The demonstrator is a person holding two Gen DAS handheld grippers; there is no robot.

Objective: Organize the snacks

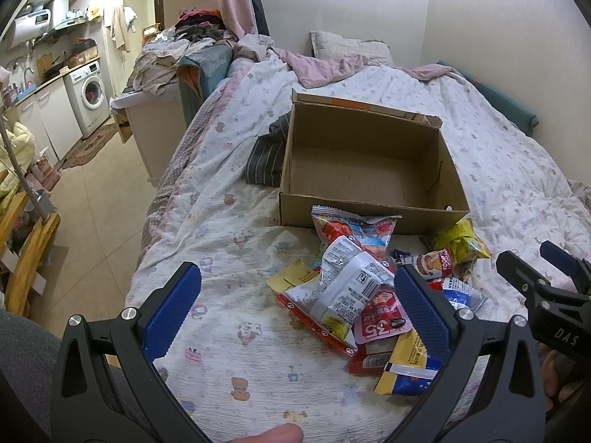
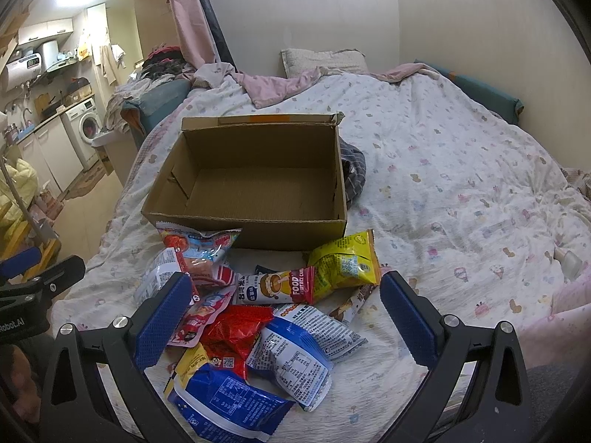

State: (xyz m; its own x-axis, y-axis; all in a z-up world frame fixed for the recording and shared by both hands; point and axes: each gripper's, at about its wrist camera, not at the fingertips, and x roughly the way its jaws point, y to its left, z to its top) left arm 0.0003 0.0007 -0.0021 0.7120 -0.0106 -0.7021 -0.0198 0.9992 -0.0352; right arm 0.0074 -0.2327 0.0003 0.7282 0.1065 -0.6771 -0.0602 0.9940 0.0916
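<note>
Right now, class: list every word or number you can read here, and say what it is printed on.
"FOOD": rice cake wrapper.
"35", upside down: pink packet.
"DAS": right claw.
"Robot.AI": left claw.
Small print on the other packets, such as the blue bag: too small to read.

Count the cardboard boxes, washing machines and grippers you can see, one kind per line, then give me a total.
cardboard box: 1
washing machine: 1
grippers: 2, left gripper and right gripper, jaws open
Total: 4
</note>
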